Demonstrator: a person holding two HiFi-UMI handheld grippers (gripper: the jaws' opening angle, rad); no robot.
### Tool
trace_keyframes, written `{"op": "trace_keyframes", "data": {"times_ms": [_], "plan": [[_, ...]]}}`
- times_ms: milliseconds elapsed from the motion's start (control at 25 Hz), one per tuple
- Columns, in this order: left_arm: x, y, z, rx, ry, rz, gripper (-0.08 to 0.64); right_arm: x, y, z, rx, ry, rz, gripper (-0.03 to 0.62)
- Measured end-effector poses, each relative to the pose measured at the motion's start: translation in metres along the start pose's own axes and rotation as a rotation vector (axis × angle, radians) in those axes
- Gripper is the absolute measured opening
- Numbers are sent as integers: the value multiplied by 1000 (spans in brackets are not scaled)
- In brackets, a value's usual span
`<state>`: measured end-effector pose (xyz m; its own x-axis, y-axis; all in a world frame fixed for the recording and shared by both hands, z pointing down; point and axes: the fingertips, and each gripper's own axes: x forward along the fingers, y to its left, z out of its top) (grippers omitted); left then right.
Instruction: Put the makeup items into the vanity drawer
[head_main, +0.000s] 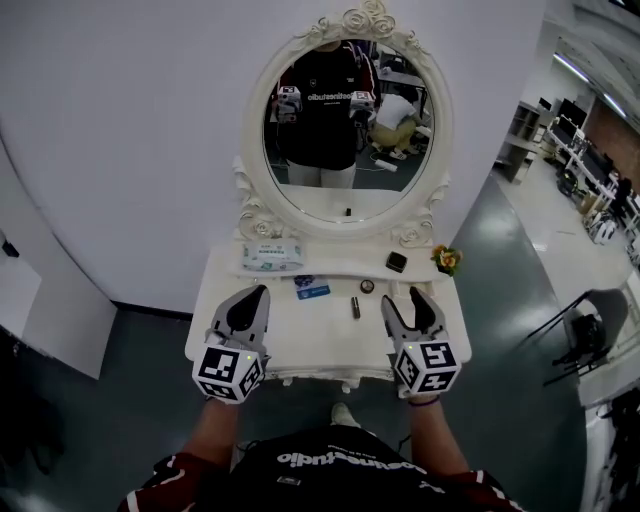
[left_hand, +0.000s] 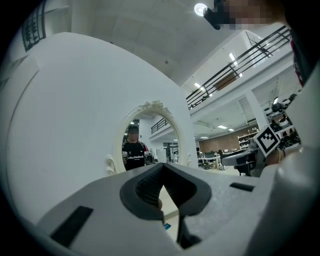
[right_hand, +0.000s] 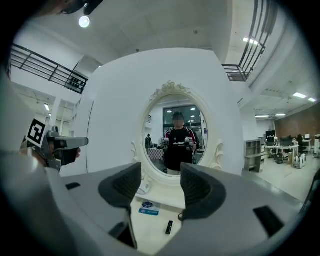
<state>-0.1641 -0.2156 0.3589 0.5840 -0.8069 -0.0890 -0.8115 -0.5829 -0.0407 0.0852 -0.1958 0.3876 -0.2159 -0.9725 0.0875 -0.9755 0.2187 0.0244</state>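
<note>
A white vanity table (head_main: 300, 335) with an oval mirror (head_main: 345, 130) stands below me. On its top lie a blue card-like packet (head_main: 312, 289), a dark lipstick tube (head_main: 355, 307), a small round compact (head_main: 368, 286) and a black square compact (head_main: 397, 262). My left gripper (head_main: 258, 297) hovers over the left front of the top, pads meeting at the tip with nothing between them. Over the right front hovers my right gripper (head_main: 402, 298), open and empty. In the right gripper view the packet (right_hand: 149, 209) and tube (right_hand: 169, 227) show below the jaws (right_hand: 160, 175). The drawer front is mostly hidden.
A pack of wipes (head_main: 270, 256) lies on the raised back shelf, and a small flower ornament (head_main: 446, 259) stands at its right end. A curved white wall rises behind the mirror. Grey floor lies on both sides of the table, with a black stand (head_main: 575, 335) at the right.
</note>
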Motion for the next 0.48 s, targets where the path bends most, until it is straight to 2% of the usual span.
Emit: {"op": "trace_keyframes", "data": {"times_ms": [240,480], "plan": [[-9,8,7,34,-15,35,5,-12,-6,23,2,-53,-60,161],[-16,13,14,18,-32,46,5,-16,2,28,-5,-60,-63,103]]}}
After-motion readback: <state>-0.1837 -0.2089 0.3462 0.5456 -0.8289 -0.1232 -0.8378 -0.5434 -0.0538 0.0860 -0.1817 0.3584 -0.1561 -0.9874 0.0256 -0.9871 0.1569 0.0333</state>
